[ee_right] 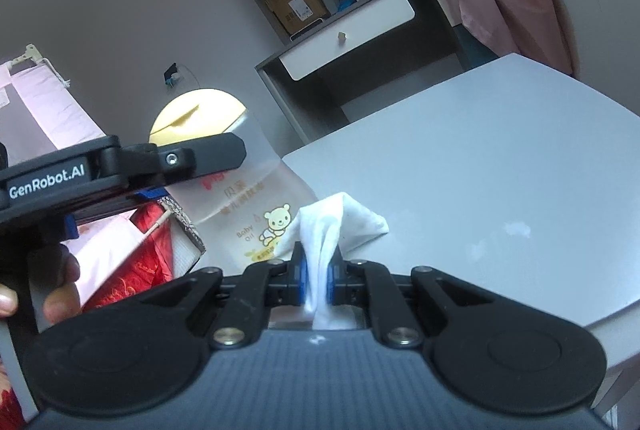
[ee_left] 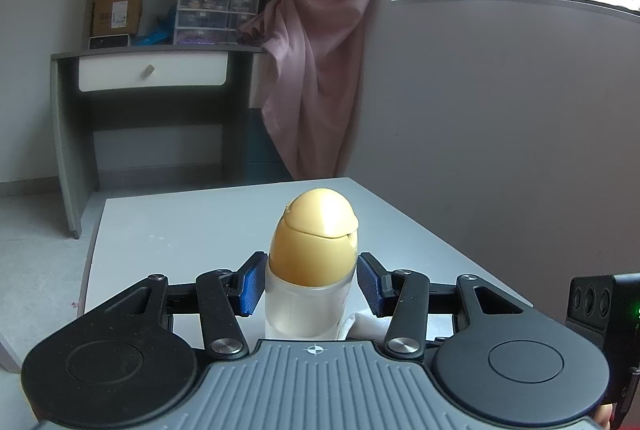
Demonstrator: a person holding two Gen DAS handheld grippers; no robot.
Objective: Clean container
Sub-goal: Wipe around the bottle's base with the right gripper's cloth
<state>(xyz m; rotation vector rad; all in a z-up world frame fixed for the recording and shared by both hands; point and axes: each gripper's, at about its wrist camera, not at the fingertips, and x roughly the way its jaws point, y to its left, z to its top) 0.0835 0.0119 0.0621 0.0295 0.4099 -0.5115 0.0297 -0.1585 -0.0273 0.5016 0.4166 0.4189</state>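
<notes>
The gray table point(ee_left: 192, 226) has a smooth, plain top and rounded corners. A few small pale spots point(ee_right: 516, 229) show on it, maybe drops or smudges. The baby oil bottle point(ee_left: 310, 294) may stand on the table, but its bottom is hidden, so that is unsure.

A: The baby oil bottle point(ee_left: 308, 304) looks like frosted, translucent plastic with a smooth, slightly shiny yellow plastic cap point(ee_left: 314, 238).

B: And its printed bear label point(ee_right: 276, 220) is glossy. The white cloth point(ee_right: 340, 220) is soft, creased fabric with faint specks.

A: The table top point(ee_left: 180, 226) is matt, smooth grey, a few pale smudges on it.

B: The gripper pads point(ee_left: 252, 284) are blue with a fine ribbed texture; the linkages are matt black plastic with bright metal pivot pins point(ee_left: 228, 345).

A: Pink curtain point(ee_left: 316, 70): thin draped cloth.
</notes>
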